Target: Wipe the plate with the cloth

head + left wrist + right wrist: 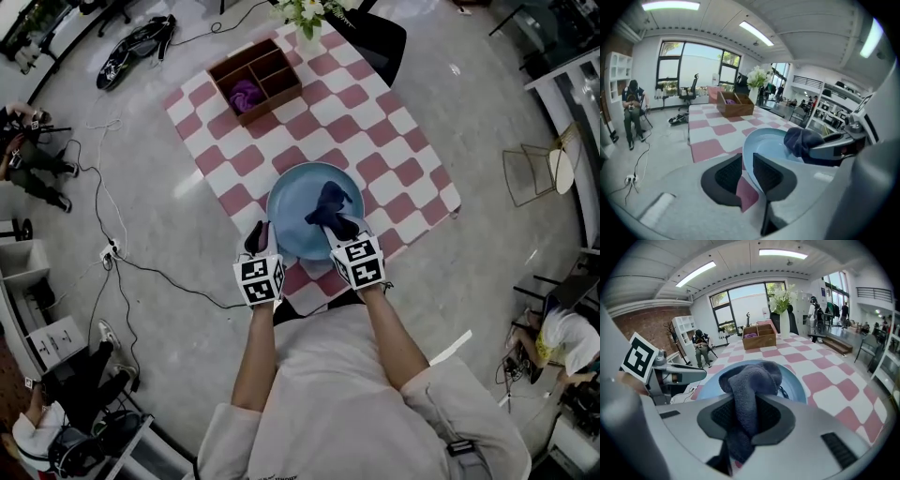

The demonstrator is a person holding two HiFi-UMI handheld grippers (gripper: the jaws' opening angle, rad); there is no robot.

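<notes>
- I am standing over a table spread with a pink-and-white checkered tablecloth (375, 141), which is sitting on a pale grey floor in a bright, open room.
- A round, light blue plate (295, 216) is lying at the near edge of the tablecloth, right in front of me.
- My left gripper (255, 240) is clamping the plate's near-left rim. In the left gripper view the rim is running up between the two dark pads, which are pressing in on it from both sides.
- My right gripper (339, 228) is pinching a dark blue terry cloth (330, 206) tight between its jaws. The cloth is bunching up above them and hanging down below.
- The cloth is resting on the right half of the plate, touching its inner surface.
- The two grippers are sitting near each other at the plate's near side, left one on the rim and right one over the dish.
- A brown wooden box with four compartments (272, 66) is standing at the far left of the tablecloth, well apart from the plate, and one compartment is holding a purple bundle (244, 94).
- A vase of white flowers (307, 17) is standing at the far edge.
</notes>
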